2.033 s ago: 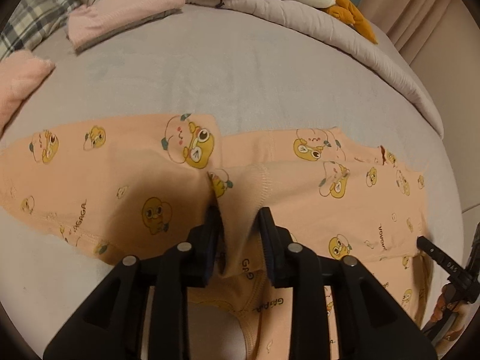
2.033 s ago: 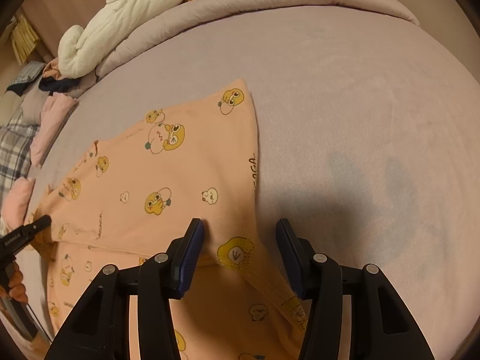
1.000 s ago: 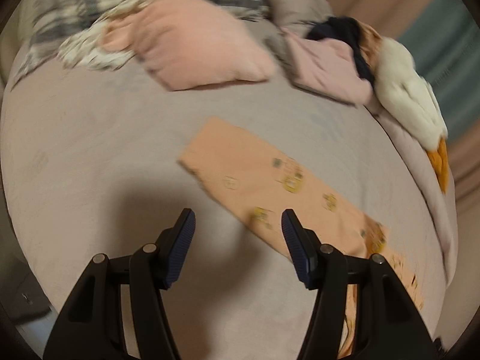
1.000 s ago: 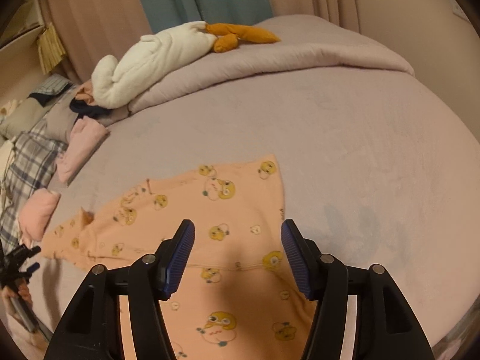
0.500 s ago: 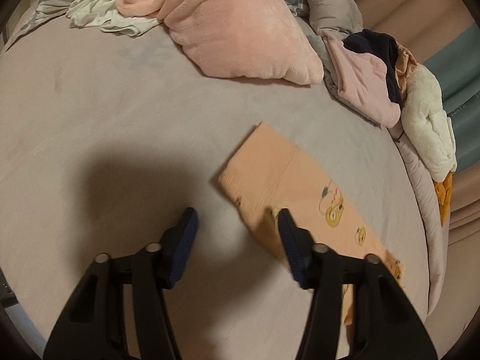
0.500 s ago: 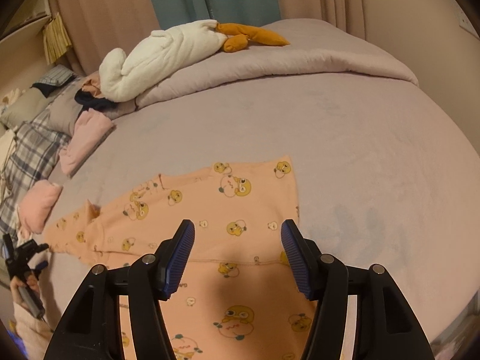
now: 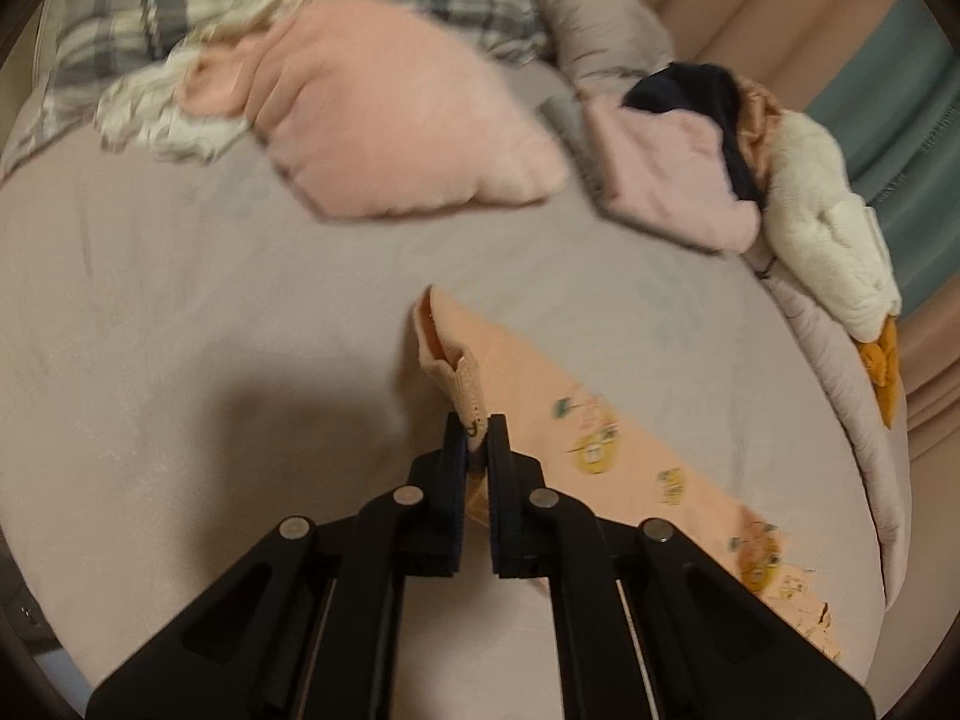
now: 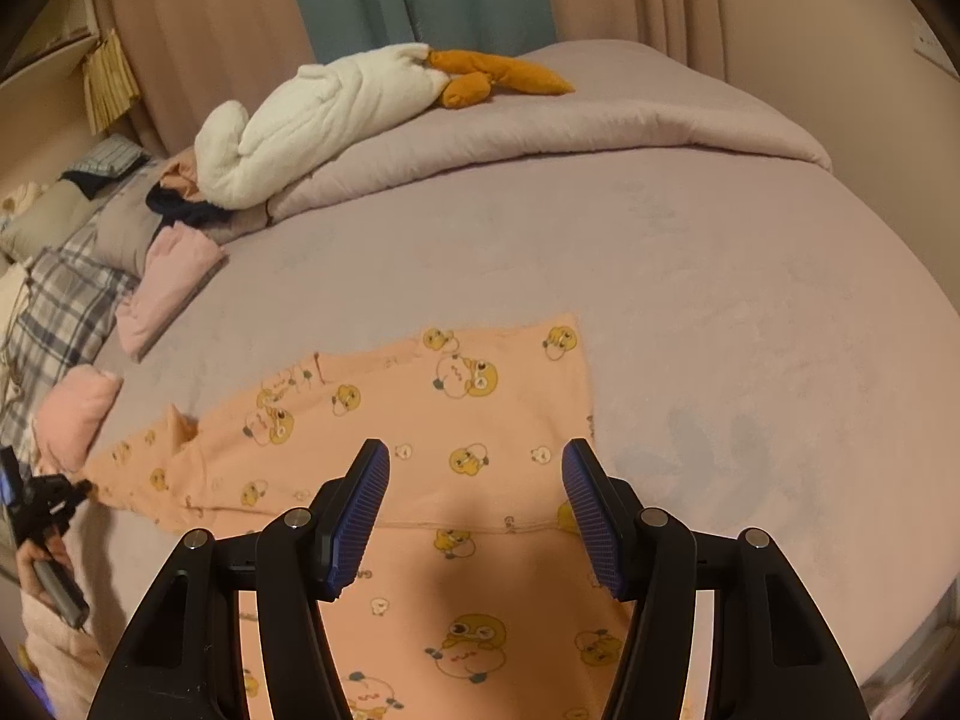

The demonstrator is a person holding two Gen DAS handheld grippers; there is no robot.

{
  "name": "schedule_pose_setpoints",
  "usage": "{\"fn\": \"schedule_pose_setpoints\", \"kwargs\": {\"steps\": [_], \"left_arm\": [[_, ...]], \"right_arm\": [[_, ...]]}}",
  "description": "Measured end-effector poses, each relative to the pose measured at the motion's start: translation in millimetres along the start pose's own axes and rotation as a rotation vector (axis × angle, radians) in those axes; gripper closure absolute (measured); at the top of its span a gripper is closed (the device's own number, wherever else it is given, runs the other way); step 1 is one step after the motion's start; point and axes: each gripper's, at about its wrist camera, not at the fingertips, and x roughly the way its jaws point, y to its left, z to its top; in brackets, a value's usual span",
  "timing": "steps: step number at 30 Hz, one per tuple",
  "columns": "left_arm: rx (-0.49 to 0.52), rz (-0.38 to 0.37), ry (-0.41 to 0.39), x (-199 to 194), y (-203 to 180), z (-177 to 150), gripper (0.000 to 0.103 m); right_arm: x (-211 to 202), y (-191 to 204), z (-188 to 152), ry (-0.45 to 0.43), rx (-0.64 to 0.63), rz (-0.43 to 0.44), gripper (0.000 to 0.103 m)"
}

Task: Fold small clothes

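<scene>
The peach top (image 8: 468, 414) lies flat on the bed (image 8: 720, 300); the left gripper (image 7: 477, 438) pinches its sleeve cuff (image 7: 462, 384), likely to fold it inward, while the right gripper (image 8: 474, 516) hovers above, jaws wide and empty.

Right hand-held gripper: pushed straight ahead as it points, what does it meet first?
The right hand-held gripper, open, would probably land on the peach garment spread on the bed; nothing else lies between, though depth is unclear.
</scene>
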Motion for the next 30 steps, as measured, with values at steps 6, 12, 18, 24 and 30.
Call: {"fn": "schedule_pose_setpoints", "kwargs": {"steps": [6,12,18,24,30], "left_arm": [[0.058,-0.063,-0.036,-24,-34,2,0.098],[0.157,-0.15,-0.068,-48,-78,-6,0.098],[0.23,-0.257,-0.057,-66,-111,-17,0.098],[0.374,-0.326,-0.026,-74,-157,-46,0.098],[0.476,-0.363,0.033,-66,-191,-76,0.098]], "right_arm": [[-7,-2,-3,-0.021,0.001,0.0,0.043],[-15,-7,-3,-0.043,0.016,0.007,0.043],[-22,-7,-5,-0.061,0.02,0.02,0.043],[-25,-9,-7,-0.071,0.024,0.03,0.043],[-23,-12,-10,-0.064,0.033,0.037,0.043]]}}
